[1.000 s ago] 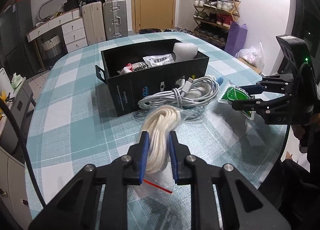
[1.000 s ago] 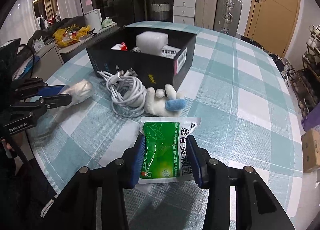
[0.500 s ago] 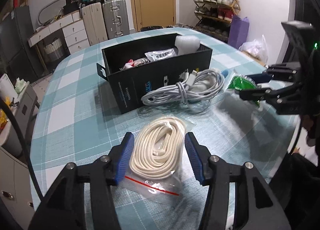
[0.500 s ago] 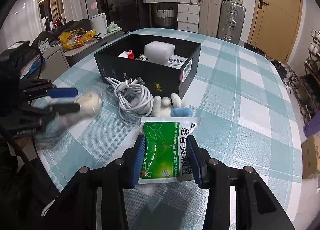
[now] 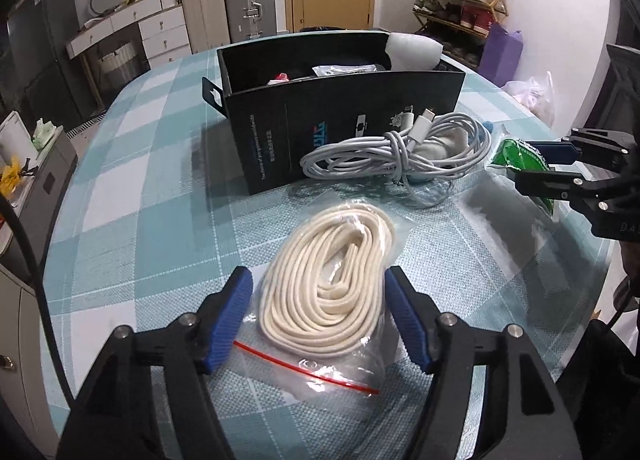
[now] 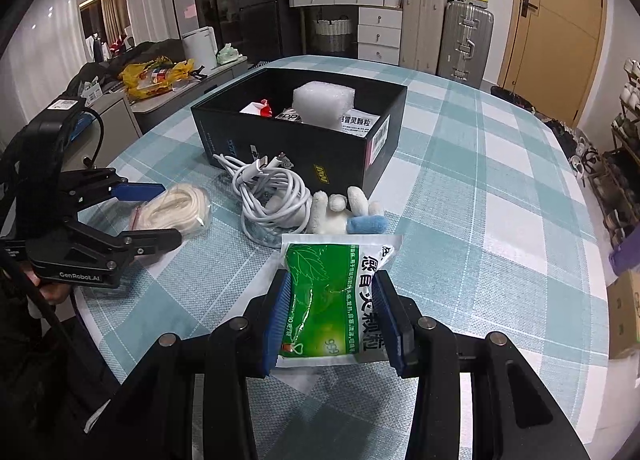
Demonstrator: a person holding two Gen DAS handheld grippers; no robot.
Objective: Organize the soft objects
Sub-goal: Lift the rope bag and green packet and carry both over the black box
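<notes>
**Rope bag lies between spread jaws; green packet gripped and waiting**

The checked table [image 5: 132, 188] fills both views. At upper centre sits the black box [image 5: 340, 128], already holding foam and packets. Just before it lie the white cable bundle [image 5: 396, 152] and a small plush toy [image 6: 340, 208]. The bagged rope coil [image 5: 332, 276] rests at lower centre, the left gripper [image 5: 318, 316] spread wide around it, apparently not touching. The right gripper [image 6: 334, 320] is clamped on the green packet [image 6: 332, 300]. Likely next: carry that packet over the box rim and drop it.

Even indoor light (fisheye-bent, dark-cornered edges)
</notes>
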